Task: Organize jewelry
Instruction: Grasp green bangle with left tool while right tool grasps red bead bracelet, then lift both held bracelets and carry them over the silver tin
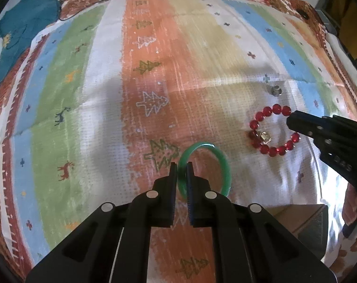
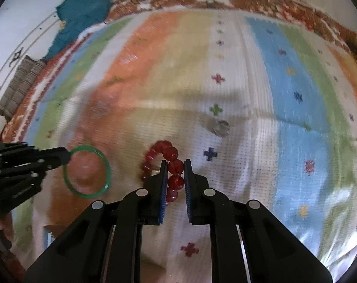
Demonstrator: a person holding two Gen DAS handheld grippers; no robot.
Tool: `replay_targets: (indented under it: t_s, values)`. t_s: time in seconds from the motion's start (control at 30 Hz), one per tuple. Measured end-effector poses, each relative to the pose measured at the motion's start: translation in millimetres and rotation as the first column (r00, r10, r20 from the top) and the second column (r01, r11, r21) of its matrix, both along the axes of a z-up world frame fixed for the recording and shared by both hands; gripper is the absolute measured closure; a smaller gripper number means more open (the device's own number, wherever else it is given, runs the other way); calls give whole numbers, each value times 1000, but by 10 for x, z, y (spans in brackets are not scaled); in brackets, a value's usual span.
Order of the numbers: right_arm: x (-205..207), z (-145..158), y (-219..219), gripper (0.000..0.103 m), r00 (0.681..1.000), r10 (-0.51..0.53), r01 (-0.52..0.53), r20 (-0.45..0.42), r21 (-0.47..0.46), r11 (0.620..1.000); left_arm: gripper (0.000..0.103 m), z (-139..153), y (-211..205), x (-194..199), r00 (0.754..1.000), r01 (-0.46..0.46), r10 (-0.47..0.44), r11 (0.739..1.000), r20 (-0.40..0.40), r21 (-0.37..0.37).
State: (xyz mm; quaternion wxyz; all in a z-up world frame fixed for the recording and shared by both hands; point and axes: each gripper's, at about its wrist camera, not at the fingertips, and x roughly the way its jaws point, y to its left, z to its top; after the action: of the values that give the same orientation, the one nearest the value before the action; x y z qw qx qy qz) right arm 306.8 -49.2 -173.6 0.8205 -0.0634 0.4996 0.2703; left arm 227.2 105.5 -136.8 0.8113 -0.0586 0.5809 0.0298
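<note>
Left tongs [image 1: 181,167] clamping smooth green bangle [image 1: 216,155], right tongs [image 2: 176,165] pinching round red beads [image 2: 176,166].

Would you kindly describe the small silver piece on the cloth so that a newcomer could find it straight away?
Start from the striped, tree-patterned cloth covering the surface and find its white stripe dotted with little crosses. There, just beyond the red beaded bracelet held in the right gripper, lies the small silver metal piece. Unlike the bracelet and the green bangle, it is tiny, grey and ungripped.
</note>
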Motion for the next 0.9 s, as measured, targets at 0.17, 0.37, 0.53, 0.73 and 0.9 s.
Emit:
replay_targets:
  t_s: [0.17, 0.37, 0.53, 0.73, 0.9]
  values:
    - [-157, 211, 63, 89, 998, 32, -32, 48, 12, 999, 96, 131, -162, 22, 999, 15, -14, 1000, 29, -4]
    - [-316, 374, 92, 89, 995, 52, -53, 87, 20, 998, 103, 363, -240, -63, 996, 8, -6, 1000, 88, -26]
    - [-417, 459, 66, 89, 993, 56, -60, 105, 30, 998, 103, 427, -294, -125, 995, 10, -8, 1000, 103, -14]
    - [-486, 504, 2, 89, 993, 50, -54, 111, 34, 998, 103, 362, -255, -117, 996, -1, 2, 1000, 85, -13]
    - [-510, 595, -75, 89, 992, 40, -47, 117, 59, 997, 100, 237, -208, -79, 999, -23, 25, 999, 42, -29]
